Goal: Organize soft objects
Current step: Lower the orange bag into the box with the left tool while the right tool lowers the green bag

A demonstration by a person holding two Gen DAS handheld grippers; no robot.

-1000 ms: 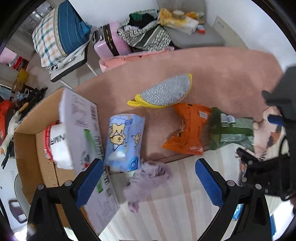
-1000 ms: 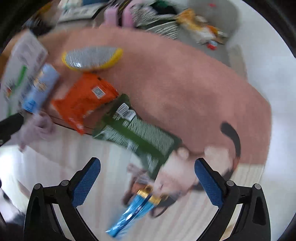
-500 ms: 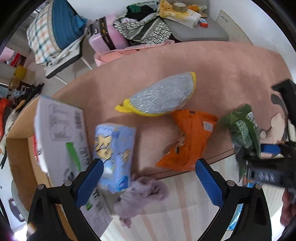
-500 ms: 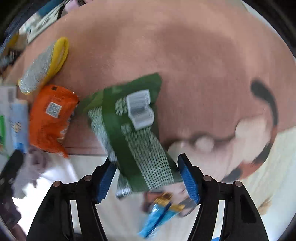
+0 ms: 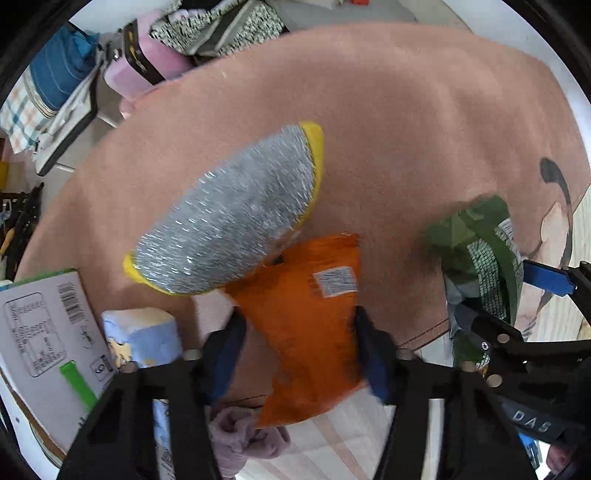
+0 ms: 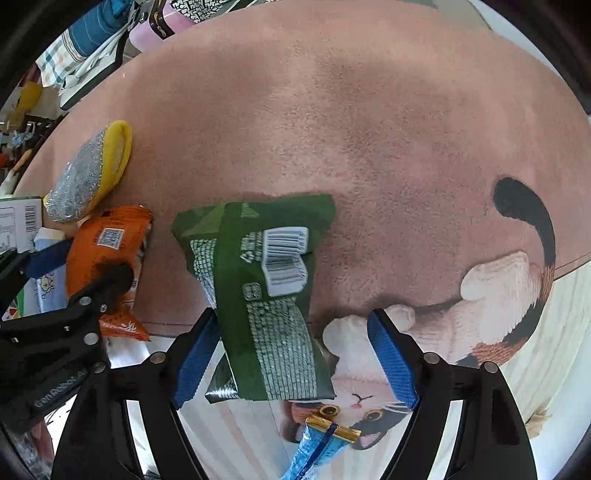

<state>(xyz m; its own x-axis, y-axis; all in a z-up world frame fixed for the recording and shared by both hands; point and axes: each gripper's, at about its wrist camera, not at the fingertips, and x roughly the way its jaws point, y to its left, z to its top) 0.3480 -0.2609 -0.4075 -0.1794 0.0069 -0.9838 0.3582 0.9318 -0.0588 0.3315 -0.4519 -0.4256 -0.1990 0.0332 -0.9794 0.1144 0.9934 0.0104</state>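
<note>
Your left tool [image 5: 299,347] clamps the orange bag [image 5: 310,332]; your right tool [image 6: 291,354], spread apart, straddles the green bag [image 6: 266,295]. Only the right view shows the blue wrapper [image 6: 314,450].

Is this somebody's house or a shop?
Most likely a room in someone's home. A pink rug with a cat picture covers a pale wood floor, and a small pink suitcase and folded cloth bags are piled by the wall.
</note>
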